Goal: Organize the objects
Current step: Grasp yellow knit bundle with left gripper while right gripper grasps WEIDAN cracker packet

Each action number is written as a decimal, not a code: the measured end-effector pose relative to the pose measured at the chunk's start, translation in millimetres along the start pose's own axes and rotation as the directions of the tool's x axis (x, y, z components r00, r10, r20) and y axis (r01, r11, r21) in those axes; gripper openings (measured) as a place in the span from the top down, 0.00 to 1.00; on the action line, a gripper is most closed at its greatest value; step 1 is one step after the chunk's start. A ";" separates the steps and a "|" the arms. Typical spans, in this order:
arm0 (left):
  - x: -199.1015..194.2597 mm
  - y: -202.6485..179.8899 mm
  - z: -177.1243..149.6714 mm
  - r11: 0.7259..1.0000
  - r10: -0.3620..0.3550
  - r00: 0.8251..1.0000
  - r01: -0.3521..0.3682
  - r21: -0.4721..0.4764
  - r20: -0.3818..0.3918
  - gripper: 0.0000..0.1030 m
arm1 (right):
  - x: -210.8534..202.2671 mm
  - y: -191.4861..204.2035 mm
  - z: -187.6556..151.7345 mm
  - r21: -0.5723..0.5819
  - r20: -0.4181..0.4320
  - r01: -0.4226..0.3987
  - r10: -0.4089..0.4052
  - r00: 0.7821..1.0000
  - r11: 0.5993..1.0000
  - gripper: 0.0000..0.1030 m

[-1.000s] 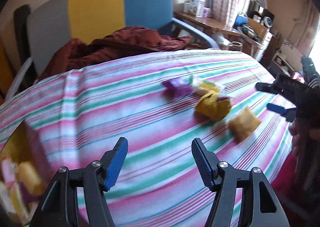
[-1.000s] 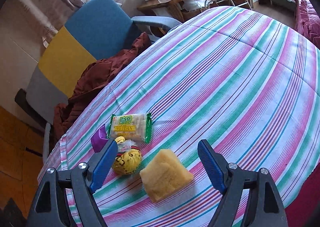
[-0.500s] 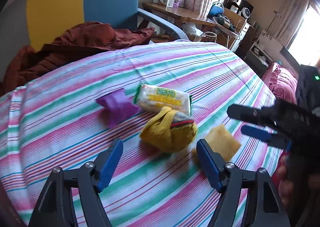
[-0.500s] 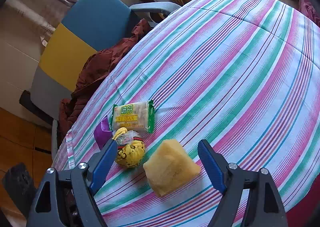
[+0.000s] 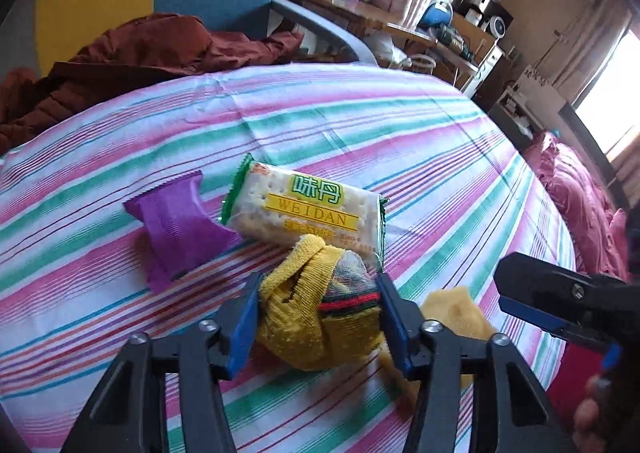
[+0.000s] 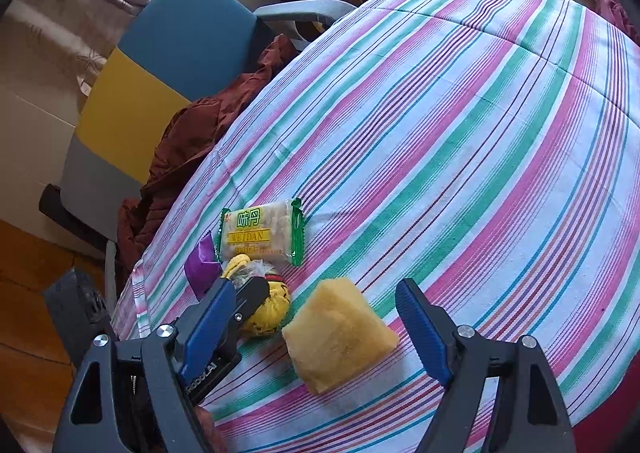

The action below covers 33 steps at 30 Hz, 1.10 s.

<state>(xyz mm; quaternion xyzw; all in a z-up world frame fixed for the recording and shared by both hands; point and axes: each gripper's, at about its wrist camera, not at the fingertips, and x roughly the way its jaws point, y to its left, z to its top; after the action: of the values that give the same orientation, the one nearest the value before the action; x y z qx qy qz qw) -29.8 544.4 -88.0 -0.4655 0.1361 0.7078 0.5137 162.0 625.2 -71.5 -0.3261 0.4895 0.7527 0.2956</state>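
1. The striped worktop (image 5: 360,125) carries a cracker packet (image 5: 304,209), purple wrapper (image 5: 176,229) and sponge (image 6: 340,337).
2. The left claw (image 5: 318,317), just closed, is seen clamped on the yellow knitted bundle (image 5: 312,317); lifting it is judged next.
3. The right claw (image 6: 316,321) is held wide, empty, above the sponge.
4. No destination container is visible.

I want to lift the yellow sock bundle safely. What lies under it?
The yellow sock bundle overlaps the near edge of the cracker packet, between the pads of the left hand-held gripper. Below shows only striped cloth; anything directly beneath is covered.
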 end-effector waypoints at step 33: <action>-100.7 92.7 -94.0 0.977 0.092 0.995 -0.084 -0.195 0.035 0.55 | 124.0 143.8 0.5 -0.870 -0.035 0.171 -0.404 0.914 0.462 0.19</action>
<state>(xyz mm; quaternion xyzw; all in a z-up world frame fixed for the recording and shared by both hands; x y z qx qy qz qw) -56.2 380.5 -83.9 -0.4910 0.0757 0.7498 0.4371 -23.8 591.5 -89.9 -0.5937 0.0253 0.7882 0.1602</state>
